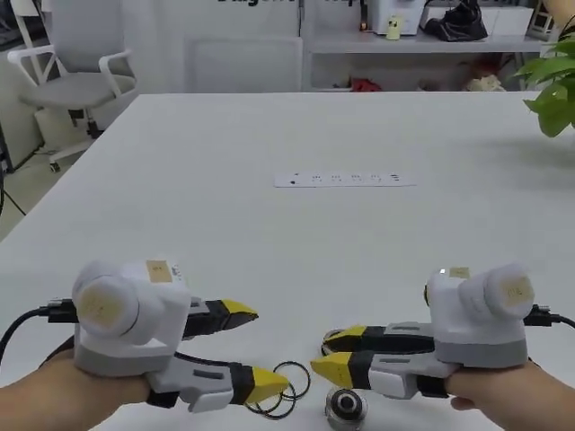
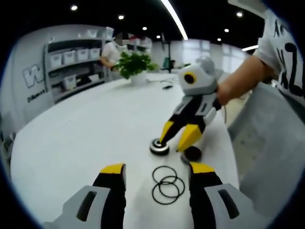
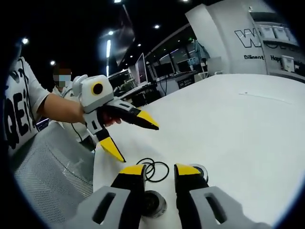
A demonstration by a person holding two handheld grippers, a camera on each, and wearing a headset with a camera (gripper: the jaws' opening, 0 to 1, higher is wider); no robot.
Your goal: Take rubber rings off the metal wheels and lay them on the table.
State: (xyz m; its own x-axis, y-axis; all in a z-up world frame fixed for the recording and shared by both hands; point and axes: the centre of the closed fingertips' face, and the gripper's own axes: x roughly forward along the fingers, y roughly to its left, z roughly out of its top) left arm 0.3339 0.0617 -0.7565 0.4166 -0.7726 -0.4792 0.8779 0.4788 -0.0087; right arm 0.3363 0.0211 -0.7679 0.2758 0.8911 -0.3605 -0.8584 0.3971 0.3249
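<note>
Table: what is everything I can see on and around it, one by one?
table: one, white, filling the foreground
rings: three, black, overlapping, near edge
wheels: two, dark metal, side by side just past the rings
power strip: one, white, mid-table
plant: one, green, far right
chair: one, white and grey, beyond the far left corner
left tongs: one, grey with yellow tips, open
right tongs: one, same colours, open

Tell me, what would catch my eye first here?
The left gripper and right gripper, white with yellow fingers, face each other at the near edge of the table. Between them lie black rings and a small metal wheel.
</note>
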